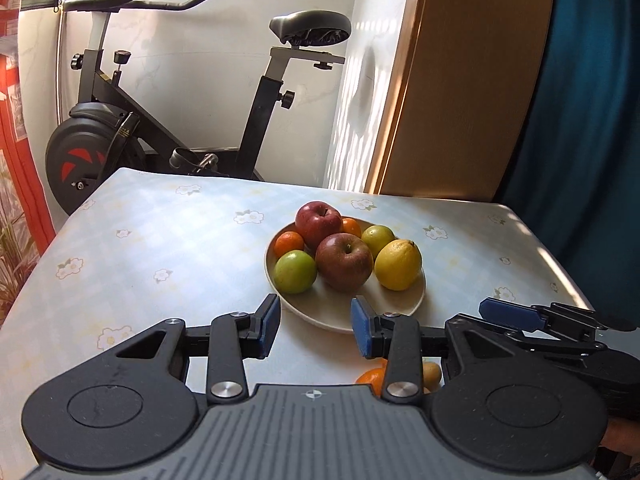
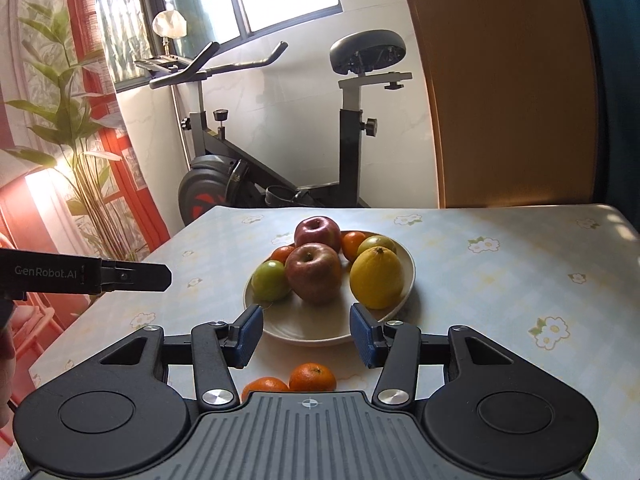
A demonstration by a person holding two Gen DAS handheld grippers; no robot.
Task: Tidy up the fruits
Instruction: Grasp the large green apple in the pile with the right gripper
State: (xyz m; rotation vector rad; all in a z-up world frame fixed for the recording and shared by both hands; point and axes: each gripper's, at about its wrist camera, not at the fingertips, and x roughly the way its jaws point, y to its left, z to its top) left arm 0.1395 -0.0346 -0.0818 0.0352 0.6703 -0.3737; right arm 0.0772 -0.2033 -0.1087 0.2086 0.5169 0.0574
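Observation:
A cream plate (image 1: 392, 308) (image 2: 280, 320) on the flowered tablecloth holds two red apples (image 1: 344, 262) (image 2: 314, 274), a yellow lemon (image 1: 398, 264) (image 2: 376, 278), two green fruits (image 1: 295, 271) and two tangerines (image 1: 290, 242). Two loose tangerines (image 2: 312, 376) lie on the table in front of the plate, close under the grippers; one shows in the left wrist view (image 1: 370, 378) beside a small yellowish fruit (image 1: 432, 372). My left gripper (image 1: 315, 312) hovers over the plate's near rim, open and empty. My right gripper (image 2: 306, 320) hovers beside it, open and empty, and appears at the right edge (image 1: 512, 314).
An exercise bike (image 1: 120, 128) (image 2: 280, 168) stands past the table's far edge. A wooden door (image 1: 460, 80) and blue cloth (image 1: 592, 120) are at the right. A plant (image 2: 72, 120) and red curtain are at the left. Bare tablecloth (image 1: 140, 248) lies left of the plate.

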